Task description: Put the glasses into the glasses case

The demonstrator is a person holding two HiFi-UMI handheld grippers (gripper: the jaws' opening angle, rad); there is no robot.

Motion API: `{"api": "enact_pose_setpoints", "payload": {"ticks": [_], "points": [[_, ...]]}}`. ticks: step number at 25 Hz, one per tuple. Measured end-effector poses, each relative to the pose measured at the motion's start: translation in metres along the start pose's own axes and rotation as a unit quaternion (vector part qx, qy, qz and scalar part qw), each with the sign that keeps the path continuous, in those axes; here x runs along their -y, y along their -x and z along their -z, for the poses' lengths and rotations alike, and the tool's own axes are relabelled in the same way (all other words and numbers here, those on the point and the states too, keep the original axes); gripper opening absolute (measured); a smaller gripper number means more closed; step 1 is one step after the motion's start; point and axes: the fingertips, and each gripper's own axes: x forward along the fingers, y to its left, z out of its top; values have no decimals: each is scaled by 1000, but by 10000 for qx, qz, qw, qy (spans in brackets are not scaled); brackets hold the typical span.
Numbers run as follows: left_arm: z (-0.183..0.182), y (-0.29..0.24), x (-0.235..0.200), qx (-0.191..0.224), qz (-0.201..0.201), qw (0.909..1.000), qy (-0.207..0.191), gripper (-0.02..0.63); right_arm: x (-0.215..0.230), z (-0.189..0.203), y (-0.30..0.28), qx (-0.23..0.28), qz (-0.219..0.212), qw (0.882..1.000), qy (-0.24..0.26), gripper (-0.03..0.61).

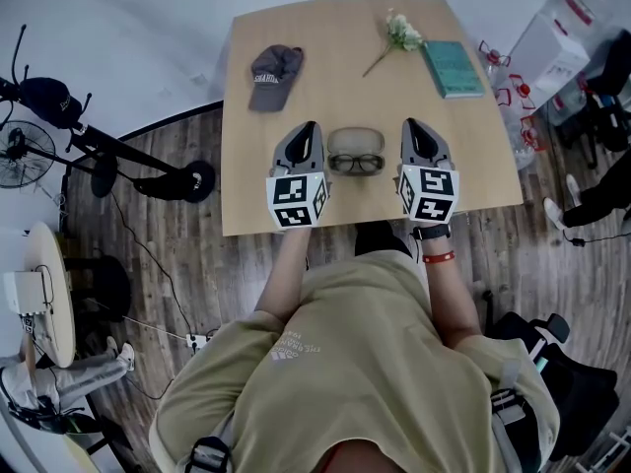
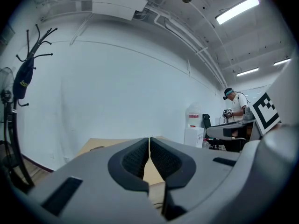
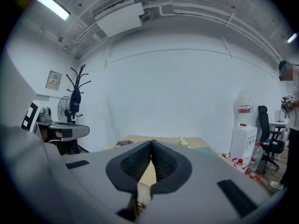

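Glasses [image 1: 355,163] with dark frames lie at the middle of the head view, near the front edge of a wooden table [image 1: 296,28]. They sit just in front of the grey oval glasses case [image 1: 355,139]. Whether they touch its rim or rest partly inside it cannot be told from above. The two grippers flank the pair at about the same height in the frame, each held apart from the glasses and the case. The left gripper [image 2: 149,141] is to the left of them and the right gripper [image 3: 151,143] to the right. In its own view the left gripper has its ribbed dark pads brought together at the tips, with nothing between them. The right gripper's jaws are likewise fully closed and empty, pads meeting at the tips. Both gripper views look out level over the tabletop toward a white wall. Toward the upper left of the table lies a dark cap [image 1: 274,77]. A small sprig of flowers [image 1: 397,35] lies at the top centre, and a teal book [image 1: 453,67] lies at the upper right.
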Motion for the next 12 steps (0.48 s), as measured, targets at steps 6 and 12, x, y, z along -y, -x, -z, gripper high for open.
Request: {"api": "enact_pose_setpoints", "payload": {"ticks": [6, 12], "points": [[14, -16, -6, -191, 42, 9998, 86, 29, 2, 10, -15, -135, -119, 9998, -94, 15], [52, -43, -11, -798, 241, 9965, -6, 31, 6, 21, -40, -334, -339, 9989, -30, 15]]}}
